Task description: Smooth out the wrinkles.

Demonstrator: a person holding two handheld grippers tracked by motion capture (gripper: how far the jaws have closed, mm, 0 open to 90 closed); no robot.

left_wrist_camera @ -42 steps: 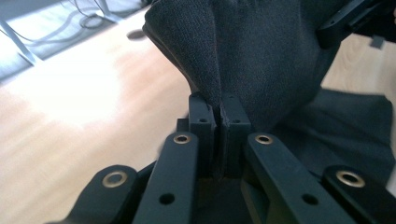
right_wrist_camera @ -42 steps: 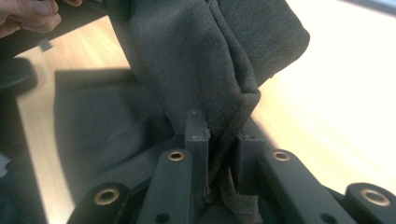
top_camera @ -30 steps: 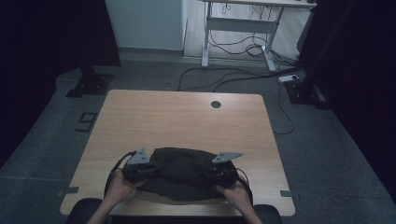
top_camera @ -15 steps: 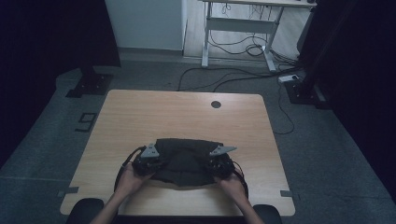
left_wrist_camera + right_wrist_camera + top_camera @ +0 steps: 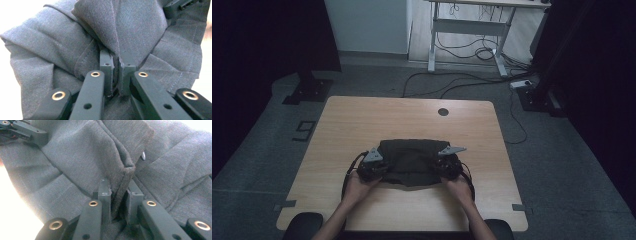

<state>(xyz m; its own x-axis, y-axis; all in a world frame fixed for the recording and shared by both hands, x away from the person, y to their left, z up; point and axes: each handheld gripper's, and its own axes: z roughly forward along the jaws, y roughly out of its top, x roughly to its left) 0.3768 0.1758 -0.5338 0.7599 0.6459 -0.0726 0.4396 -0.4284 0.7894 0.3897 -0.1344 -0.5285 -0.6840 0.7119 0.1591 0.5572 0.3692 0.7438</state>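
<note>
Currently both grips are on. Left gripper (image 5: 115, 75): jaws nearly together, pinching a raised fold of the cloth (image 5: 135, 27) between the pads; a stitched seam runs straight into the nip. Right gripper (image 5: 117, 200): same story, jaws narrow, clamped on a thicker folded edge of the same cloth, hem visible at the top of the fold.

Cloth: one piece, dark grey woven fabric, fine twill-like texture, matte, several seams and soft creases. Bunched into layered folds around each pinch. A small metal bit, maybe a snap or rivet, shows beside the fold in the right gripper view; too small to tell.

In the high view the cloth (image 5: 412, 159) lies as a rough rectangle on the table (image 5: 362, 120), near the person's edge, centred. Left gripper (image 5: 373, 167) at its left end, right gripper (image 5: 447, 164) at its right, one hand on each. Two grey three-cornered plates on top.

Table: light wood-grain top, rectangular, rounded corners, one round dark cable hole (image 5: 443, 111) near the far edge.
</note>
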